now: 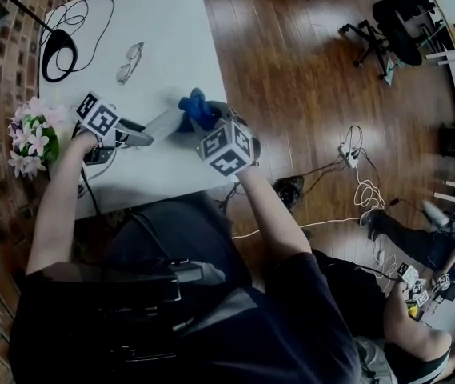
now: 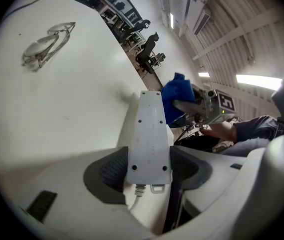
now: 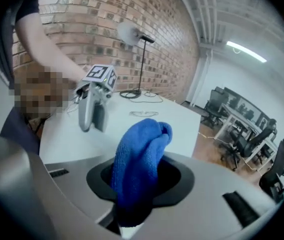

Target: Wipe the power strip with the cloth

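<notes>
The white tabletop (image 1: 171,22) lies beneath both claws. The left claw (image 2: 149,170), spread wide, clamps the grey power strip (image 2: 149,134) across its cable end, screw side showing, its far end reaching towards the right claw (image 3: 137,184). That claw pinches a bunched blue cloth (image 3: 139,154), which sits just beside the strip's far end; contact is unclear. Pressing there could lever the strip out of its one-end hold, or the loosely bunched cloth could slip free. Glasses (image 1: 129,61) lie well apart.

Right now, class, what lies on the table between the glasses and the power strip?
Nothing: bare white table separates the glasses from the power strip, clearest in the left gripper view.
</notes>
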The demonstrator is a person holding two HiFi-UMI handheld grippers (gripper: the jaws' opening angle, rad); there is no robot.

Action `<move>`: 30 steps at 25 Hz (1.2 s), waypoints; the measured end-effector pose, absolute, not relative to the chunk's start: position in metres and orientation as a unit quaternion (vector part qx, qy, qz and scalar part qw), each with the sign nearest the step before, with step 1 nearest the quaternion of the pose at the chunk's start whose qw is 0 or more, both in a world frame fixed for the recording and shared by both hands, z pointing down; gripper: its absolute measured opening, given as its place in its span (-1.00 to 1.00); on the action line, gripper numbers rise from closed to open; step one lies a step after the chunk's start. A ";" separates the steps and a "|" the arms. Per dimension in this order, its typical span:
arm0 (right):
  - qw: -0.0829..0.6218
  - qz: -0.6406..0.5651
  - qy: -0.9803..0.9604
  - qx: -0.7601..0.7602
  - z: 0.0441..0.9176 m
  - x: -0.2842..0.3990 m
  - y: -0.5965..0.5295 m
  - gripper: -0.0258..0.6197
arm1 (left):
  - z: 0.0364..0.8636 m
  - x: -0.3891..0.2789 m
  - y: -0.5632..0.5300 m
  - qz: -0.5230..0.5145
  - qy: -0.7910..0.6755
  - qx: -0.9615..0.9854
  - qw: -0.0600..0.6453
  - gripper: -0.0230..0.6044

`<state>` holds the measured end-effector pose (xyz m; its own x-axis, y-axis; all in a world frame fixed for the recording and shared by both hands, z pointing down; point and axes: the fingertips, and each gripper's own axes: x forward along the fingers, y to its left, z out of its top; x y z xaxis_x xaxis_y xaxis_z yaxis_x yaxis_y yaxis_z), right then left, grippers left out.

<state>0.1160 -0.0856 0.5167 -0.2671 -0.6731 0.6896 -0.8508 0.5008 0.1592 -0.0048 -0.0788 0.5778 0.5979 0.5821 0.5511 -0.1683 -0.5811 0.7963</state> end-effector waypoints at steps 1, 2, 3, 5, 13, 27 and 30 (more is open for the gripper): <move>0.343 0.124 -0.786 0.500 0.506 0.122 -0.099 -0.63 | 0.578 -0.005 -0.078 0.429 0.131 0.781 0.434 -0.05; 0.321 0.127 -0.785 0.514 0.494 0.128 -0.112 -0.63 | 0.579 -0.005 -0.078 0.430 0.129 0.783 0.429 -0.05; 0.300 0.131 -0.784 0.527 0.482 0.135 -0.125 -0.63 | 0.579 -0.004 -0.077 0.431 0.128 0.786 0.425 -0.06; 0.265 0.133 -0.782 0.548 0.460 0.148 -0.153 -0.63 | 0.580 -0.004 -0.075 0.432 0.126 0.788 0.419 -0.05; 0.252 0.183 -0.780 0.543 0.482 0.166 -0.222 -0.25 | 0.580 -0.005 -0.077 0.430 0.119 0.794 0.413 -0.06; 0.442 0.135 -0.847 0.262 0.541 0.096 -0.092 0.37 | 0.581 -0.007 -0.075 0.434 0.142 0.781 0.425 -0.06; 0.492 0.073 -0.836 0.231 0.562 0.086 -0.089 0.38 | 0.581 -0.008 -0.070 0.447 0.160 0.775 0.418 -0.06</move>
